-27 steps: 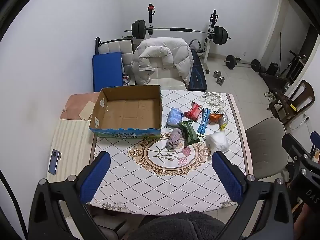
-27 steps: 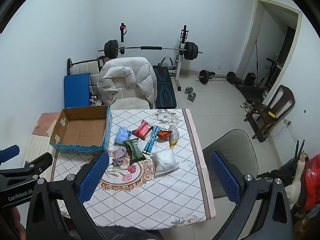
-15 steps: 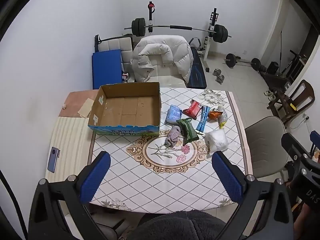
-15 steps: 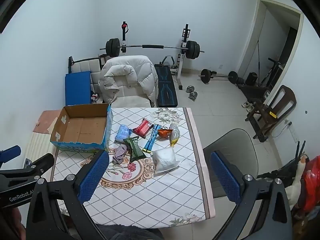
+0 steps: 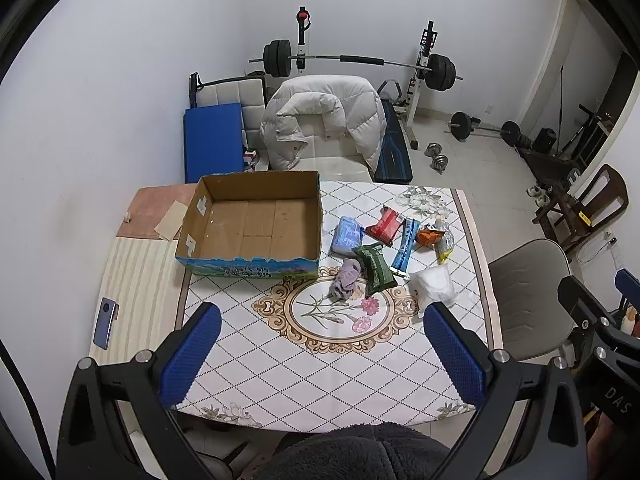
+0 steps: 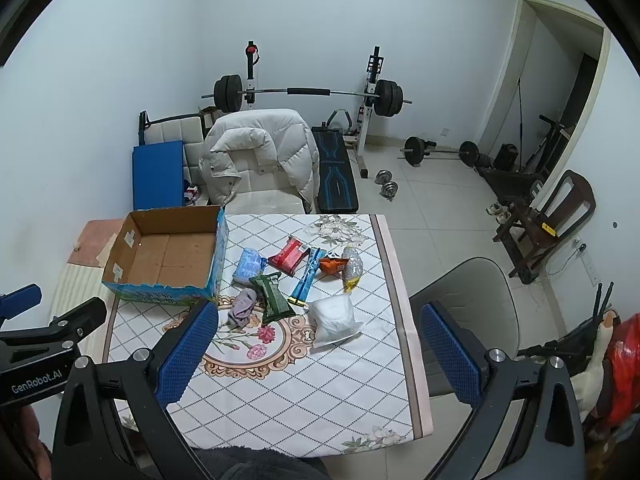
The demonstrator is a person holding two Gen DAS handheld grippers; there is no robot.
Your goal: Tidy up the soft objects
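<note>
An empty cardboard box (image 5: 256, 220) (image 6: 168, 254) stands at the table's far left. To its right lie several soft packets: a pale blue pack (image 5: 347, 235), a red pack (image 5: 386, 227), a blue stick pack (image 5: 405, 246), a green pack (image 5: 376, 268), an orange pack (image 5: 430, 236), a lilac cloth (image 5: 346, 278) (image 6: 242, 306) and a white bag (image 5: 434, 286) (image 6: 332, 316). My left gripper (image 5: 322, 354) hangs open high above the table's near half. My right gripper (image 6: 318, 354) is open too, above the near right side. Neither holds anything.
The table wears a white diamond-pattern cloth (image 5: 320, 364). A phone (image 5: 106, 328) lies on the bare wood at the left. A grey chair (image 6: 464, 304) stands right of the table, a chair with a white jacket (image 5: 324, 120) behind it. Weights and a barbell rack (image 6: 304, 92) fill the back.
Both views have drifted slightly, with the table sitting a little higher and farther in frame. The objects on the table have not moved, and both grippers stay open.
</note>
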